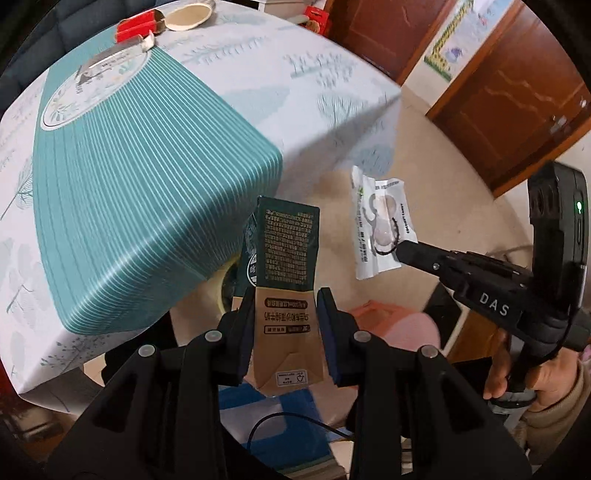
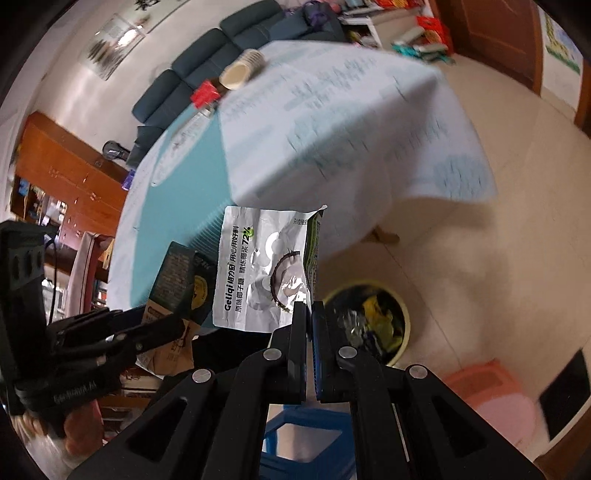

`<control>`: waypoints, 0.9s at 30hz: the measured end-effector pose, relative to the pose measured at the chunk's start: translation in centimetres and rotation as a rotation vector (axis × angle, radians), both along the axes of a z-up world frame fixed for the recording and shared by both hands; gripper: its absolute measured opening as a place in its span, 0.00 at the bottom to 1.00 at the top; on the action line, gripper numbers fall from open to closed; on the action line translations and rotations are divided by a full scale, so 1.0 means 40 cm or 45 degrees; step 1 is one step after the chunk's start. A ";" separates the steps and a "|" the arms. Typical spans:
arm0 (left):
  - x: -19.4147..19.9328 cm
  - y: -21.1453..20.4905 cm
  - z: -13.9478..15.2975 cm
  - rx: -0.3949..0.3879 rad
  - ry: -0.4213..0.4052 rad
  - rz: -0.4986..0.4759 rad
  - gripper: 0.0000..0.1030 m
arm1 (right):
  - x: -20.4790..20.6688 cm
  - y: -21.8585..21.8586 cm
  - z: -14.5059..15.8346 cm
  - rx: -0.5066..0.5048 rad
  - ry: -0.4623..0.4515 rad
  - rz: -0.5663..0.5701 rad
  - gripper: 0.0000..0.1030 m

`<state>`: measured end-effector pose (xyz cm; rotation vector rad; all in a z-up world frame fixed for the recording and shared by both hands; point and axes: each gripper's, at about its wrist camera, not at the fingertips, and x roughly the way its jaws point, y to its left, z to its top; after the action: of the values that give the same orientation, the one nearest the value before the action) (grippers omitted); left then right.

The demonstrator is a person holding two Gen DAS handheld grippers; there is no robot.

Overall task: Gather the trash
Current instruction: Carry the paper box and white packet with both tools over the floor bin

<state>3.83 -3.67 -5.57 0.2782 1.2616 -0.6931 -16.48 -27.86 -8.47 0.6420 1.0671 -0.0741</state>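
Note:
My left gripper (image 1: 286,306) is shut on a brown and dark green milk carton (image 1: 286,273), held in the air off the table's edge; the carton also shows in the right wrist view (image 2: 177,280). My right gripper (image 2: 309,314) is shut on a silver and white snack wrapper (image 2: 258,266), also held in the air; the wrapper shows in the left wrist view (image 1: 376,225), to the right of the carton. A yellow trash bin (image 2: 369,321) with wrappers inside stands on the floor below and right of the right gripper.
A table with a pale leaf-print cloth (image 1: 295,74) carries a big teal striped box (image 1: 140,177), a red pack (image 1: 136,26) and paper cups (image 1: 188,16). A pink stool (image 2: 495,395) and a blue stool (image 2: 306,439) stand on the floor. Brown doors (image 1: 517,92) are at the right.

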 end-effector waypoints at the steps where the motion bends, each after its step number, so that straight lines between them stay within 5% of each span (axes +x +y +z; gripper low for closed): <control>1: 0.002 -0.004 -0.014 0.010 -0.002 -0.002 0.27 | -0.004 0.000 -0.020 -0.004 0.015 -0.001 0.03; 17: -0.023 -0.069 -0.288 0.218 0.075 0.030 0.27 | 0.020 0.021 -0.287 -0.201 0.302 0.120 0.03; 27: 0.013 -0.089 -0.432 0.308 0.110 0.045 0.27 | 0.065 0.019 -0.388 -0.245 0.395 0.136 0.03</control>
<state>4.35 -7.23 -22.85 0.4266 1.4318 -0.5266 -13.86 -27.10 -23.98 0.4058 1.3729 -0.1858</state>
